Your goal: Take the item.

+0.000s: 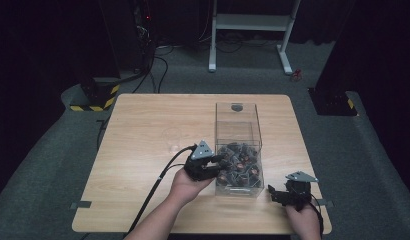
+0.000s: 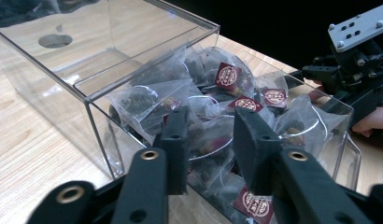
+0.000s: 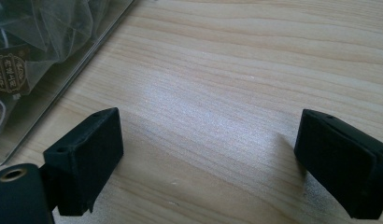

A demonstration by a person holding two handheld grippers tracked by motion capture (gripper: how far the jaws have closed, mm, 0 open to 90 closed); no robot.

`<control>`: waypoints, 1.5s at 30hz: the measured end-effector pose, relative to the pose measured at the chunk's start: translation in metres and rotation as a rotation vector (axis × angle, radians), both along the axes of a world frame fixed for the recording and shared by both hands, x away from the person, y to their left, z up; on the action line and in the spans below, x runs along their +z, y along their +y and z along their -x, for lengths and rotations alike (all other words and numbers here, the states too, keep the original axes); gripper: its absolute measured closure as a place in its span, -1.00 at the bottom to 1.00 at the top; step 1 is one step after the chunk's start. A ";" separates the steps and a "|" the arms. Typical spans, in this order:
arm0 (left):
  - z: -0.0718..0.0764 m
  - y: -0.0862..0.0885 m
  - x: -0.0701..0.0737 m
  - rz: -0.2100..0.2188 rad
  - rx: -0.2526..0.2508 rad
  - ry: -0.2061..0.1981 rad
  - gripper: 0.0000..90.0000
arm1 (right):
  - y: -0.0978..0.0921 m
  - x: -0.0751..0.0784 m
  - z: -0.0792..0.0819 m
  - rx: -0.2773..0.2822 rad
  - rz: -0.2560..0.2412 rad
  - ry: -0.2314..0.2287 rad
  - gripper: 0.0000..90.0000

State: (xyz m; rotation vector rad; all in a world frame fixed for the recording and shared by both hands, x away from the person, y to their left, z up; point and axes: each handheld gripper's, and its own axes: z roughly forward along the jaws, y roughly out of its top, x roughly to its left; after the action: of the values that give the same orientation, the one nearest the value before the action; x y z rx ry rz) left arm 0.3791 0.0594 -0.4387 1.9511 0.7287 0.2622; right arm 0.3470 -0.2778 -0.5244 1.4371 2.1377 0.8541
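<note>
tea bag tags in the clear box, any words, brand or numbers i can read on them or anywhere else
Tea bag tags: dark red squares bearing a round gold emblem, its characters too small and blurred to read.
Tag seen through the clear box wall: gold emblem, also unreadable.
Yellow-black hazard stripes on the floor: a marking, no words.
No legible text anywhere.
</note>
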 end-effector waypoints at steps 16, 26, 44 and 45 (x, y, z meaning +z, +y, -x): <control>0.002 -0.002 -0.004 -0.021 -0.011 -0.016 1.00 | 0.001 0.000 0.000 -0.002 -0.006 0.000 -0.83; 0.006 0.002 0.001 0.018 -0.020 -0.028 1.00 | 0.001 0.000 0.000 -0.001 -0.006 0.000 -0.83; 0.011 0.012 0.008 0.076 -0.005 -0.050 1.00 | 0.001 0.000 0.000 0.000 -0.005 0.002 -0.83; 0.011 0.012 0.008 0.082 -0.004 -0.051 1.00 | 0.001 0.000 0.000 0.001 -0.005 0.002 -0.83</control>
State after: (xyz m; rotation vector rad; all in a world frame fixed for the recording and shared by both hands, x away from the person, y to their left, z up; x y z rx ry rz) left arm 0.3679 0.0717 -0.4304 1.8619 0.6925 0.2747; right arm 0.3469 -0.2771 -0.5244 1.4400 2.1388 0.8596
